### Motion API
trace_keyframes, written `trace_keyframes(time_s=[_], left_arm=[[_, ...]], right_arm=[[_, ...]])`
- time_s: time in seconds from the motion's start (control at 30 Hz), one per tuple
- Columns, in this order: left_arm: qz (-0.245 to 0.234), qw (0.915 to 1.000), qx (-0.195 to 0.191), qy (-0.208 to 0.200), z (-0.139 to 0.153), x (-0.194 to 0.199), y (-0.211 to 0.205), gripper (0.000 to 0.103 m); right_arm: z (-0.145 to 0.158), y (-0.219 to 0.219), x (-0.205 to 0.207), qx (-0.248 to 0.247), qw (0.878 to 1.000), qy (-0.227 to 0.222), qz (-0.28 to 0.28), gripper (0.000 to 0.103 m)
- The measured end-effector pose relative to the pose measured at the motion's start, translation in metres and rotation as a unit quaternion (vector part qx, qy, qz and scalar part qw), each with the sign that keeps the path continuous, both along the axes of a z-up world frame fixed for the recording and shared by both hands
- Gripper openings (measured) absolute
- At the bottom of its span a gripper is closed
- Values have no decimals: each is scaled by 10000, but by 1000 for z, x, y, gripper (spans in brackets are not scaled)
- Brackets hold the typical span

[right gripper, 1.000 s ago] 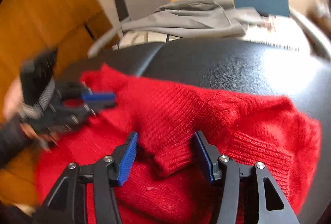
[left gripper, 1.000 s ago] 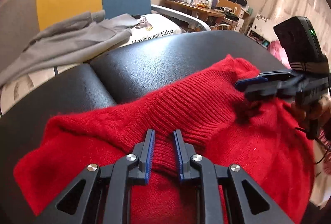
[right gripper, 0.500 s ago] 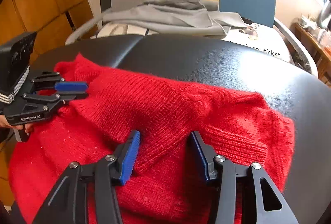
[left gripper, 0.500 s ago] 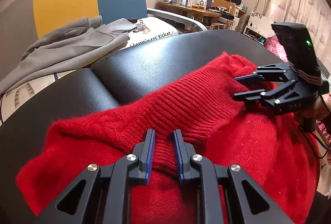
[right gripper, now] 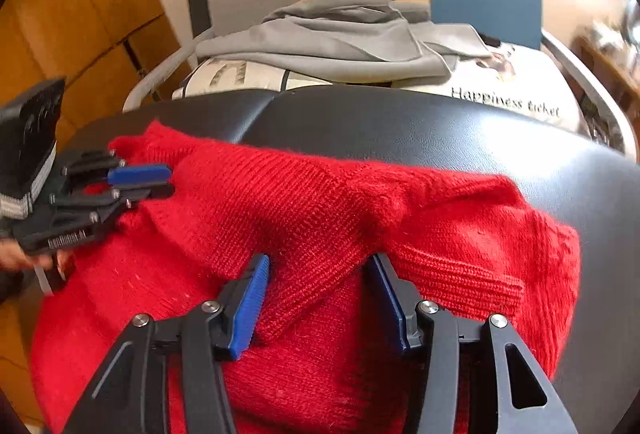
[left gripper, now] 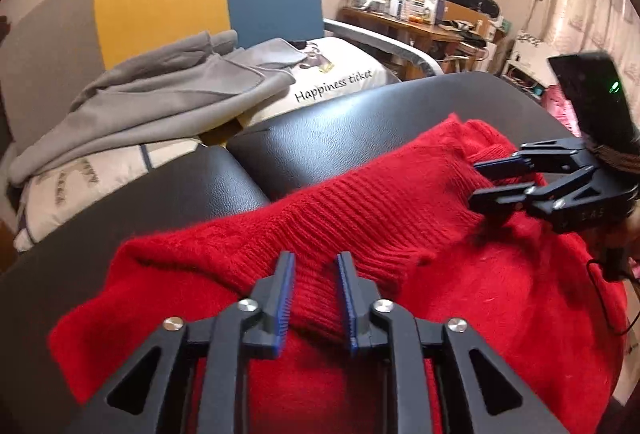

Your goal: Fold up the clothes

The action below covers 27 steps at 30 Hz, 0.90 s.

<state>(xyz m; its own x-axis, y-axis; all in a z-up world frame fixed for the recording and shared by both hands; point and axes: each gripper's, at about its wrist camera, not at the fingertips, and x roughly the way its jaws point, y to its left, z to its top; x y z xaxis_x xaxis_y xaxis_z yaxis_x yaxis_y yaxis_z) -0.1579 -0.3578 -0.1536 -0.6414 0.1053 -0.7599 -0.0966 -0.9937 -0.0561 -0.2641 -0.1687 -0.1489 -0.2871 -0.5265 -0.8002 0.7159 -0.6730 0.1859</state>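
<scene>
— Where is the garment? 
— The red knit sweater [left gripper: 460, 274] lies across the black padded seat [left gripper: 360, 129], a folded sleeve running between both grippers.

— How will it handle? 
— Likely soft, light and limp; best pinched at the ribbed cuff. The left gripper [left gripper: 316, 294], jaws opening, straddles a fold; the right gripper [right gripper: 320, 298] stands released around another ridge.

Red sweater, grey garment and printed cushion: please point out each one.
Red sweater [left gripper: 400, 201]: left wrist view, ribbed sleeve.
Grey garment [right gripper: 340, 37]: right wrist view, middle fold.
Printed cushion [left gripper: 340, 77]: left wrist view, white face above lettering.
</scene>
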Motion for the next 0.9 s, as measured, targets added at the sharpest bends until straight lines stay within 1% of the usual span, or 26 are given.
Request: trace_keyframes(time_s=[0.03,0.07,0.13,0.17,0.2,0.23,0.33,0.43,0.47,0.53,0.57,0.63,0.7,0.77,0.83,0.9], left_arm=[[42,10000,32,31,5,7,1,26],[83,9999,70,64,11,14,2,27],[270,9991,312,138,23,38,-4,27],[373,9979,500,180,29,54,-8,28],[477,9962,689,221,34,70,-13,28],[587,9943,837,295,38,88,-18,28],[916,9869,1235,491,47,142,-33,29],[1275,9802,1417,532,42,199,-45,29],[1372,9786,1437,529,40,215,-48,29],[1542,9726,1692,400,28,251,-53,29],[1626,9706,1741,349,24,266,-52,30],[1763,9689,1721,214,11,298,-51,30],[1864,9660,1789,105,2,320,-48,32],[1951,9618,1919,-16,-9,344,-45,34],[2001,9552,2180,-87,-19,365,-43,37],[2027,9499,2368,-203,-30,379,-39,41]], right_arm=[[6,3,2,-84,9999,-38,-64,54],[17,11,9,-245,9997,20,-84,54],[36,29,25,-543,9984,74,-125,60],[44,45,36,-731,9972,-7,-176,62],[52,61,46,-923,9954,-92,-229,68],[55,84,57,-1093,9933,-268,-252,72],[53,142,85,-1238,9893,-642,-428,73],[38,212,118,-1277,9832,-1014,-821,73],[31,238,131,-1347,9789,-1143,-1027,73],[16,282,151,-1530,9684,-1414,-1369,73],[5,303,161,-1672,9602,-1619,-1546,73],[-9,323,174,-1821,9514,-1850,-1657,73],[-25,338,189,-2042,9412,-2031,-1765,72],[-30,341,196,-2282,9353,-2068,-1743,71],[-35,343,203,-2499,9294,-2097,-1729,70],[-40,338,209,-2659,9242,-2280,-1523,66]])
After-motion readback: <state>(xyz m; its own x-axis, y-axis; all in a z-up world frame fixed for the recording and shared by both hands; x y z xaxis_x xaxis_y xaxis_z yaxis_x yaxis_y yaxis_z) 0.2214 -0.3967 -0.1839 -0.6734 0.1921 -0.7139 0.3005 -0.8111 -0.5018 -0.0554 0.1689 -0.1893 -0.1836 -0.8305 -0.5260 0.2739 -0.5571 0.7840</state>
